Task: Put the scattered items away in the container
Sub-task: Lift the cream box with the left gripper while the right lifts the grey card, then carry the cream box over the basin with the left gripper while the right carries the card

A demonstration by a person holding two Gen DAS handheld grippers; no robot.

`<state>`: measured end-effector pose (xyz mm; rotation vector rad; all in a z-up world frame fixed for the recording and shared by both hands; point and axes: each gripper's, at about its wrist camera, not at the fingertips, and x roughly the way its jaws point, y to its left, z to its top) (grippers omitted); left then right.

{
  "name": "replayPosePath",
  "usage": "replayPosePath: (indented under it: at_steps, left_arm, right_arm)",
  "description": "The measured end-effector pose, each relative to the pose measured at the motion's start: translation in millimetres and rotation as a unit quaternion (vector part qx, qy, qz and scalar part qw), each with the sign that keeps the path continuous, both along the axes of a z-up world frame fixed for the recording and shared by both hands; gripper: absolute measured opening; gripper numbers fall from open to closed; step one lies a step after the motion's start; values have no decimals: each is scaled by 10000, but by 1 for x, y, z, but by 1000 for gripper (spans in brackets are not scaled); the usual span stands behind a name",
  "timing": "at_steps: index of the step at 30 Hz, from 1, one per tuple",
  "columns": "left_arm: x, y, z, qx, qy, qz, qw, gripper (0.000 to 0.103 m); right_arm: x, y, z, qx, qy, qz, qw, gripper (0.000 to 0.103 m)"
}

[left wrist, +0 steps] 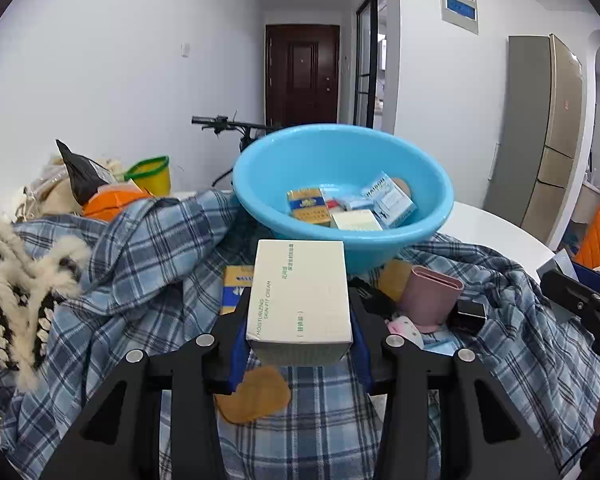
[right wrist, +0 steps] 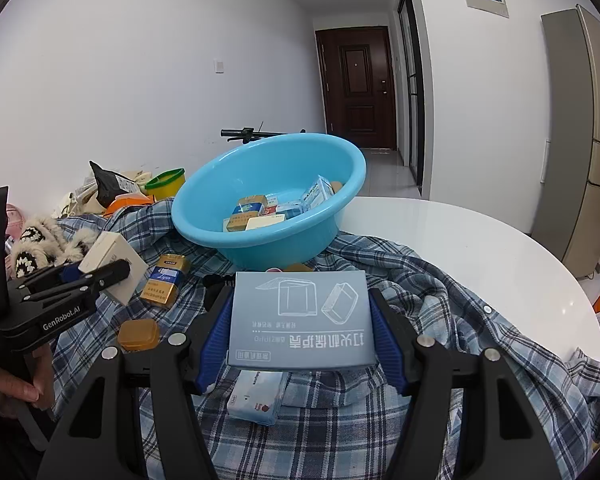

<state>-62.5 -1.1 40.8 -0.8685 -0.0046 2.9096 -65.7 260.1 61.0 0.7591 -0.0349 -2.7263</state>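
Tissues (right wrist: 256, 398) under right tool (right wrist: 302, 320); left view lacks.

Basins: one blue basin (right wrist: 220, 196)
Boxes inside the basin: about five (left wrist: 352, 208)
Boxes held in grippers: two, one white (left wrist: 300, 296) and one grey-blue (right wrist: 300, 316)
Checked shirts: one (right wrist: 440, 292)
Pink cups: one (left wrist: 430, 296)
Yellow tubs with green rims: one (right wrist: 166, 182)
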Motion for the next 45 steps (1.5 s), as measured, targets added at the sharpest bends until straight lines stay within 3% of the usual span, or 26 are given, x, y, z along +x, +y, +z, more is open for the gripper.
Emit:
replayPosePath:
  at_steps: [3, 7, 15, 20, 26, 30, 35, 38, 45]
  left_arm:
    - [3, -3, 2, 100, 131, 90, 9998, 44]
    - [9, -1, 12, -144, 339, 211, 9991, 44]
    - [1, -18, 57, 641, 247, -23, 9976, 44]
    - [22, -14, 87, 248, 990, 243, 9945, 45]
    - [16, -12, 89, 242, 954, 128, 9951, 45]
    - [-19, -7, 83, 195, 1067, 29, 9941, 45]
    - [-90, -7, 81, 503, 920, -441, 9935, 45]
    - [-136, -9, 84, 357, 1143, -83, 9928, 45]
    - [-222, -5, 98, 238, 949, -154, 9951, 45]
  right_arm:
    - [3, 0, 2, -18, 63, 3, 10000, 62]
    - [8, -3, 13, 5, 208, 50, 9998, 62]
    - [18, -8, 60, 30, 875, 170, 9960, 62]
    - [35, -7, 83, -77, 1392, 119, 9902, 62]
    - [31, -12, 88, -37, 1451, 194, 9892, 62]
    - [13, -16, 93, 8, 1498, 222, 9885, 62]
    - [-35, -23, 102, 123, 1465, 240, 9889, 62]
    - [-77, -31, 109, 76, 1412, 294, 9895, 62]
    - [-182, -45, 121, -31, 1053, 180, 9943, 62]
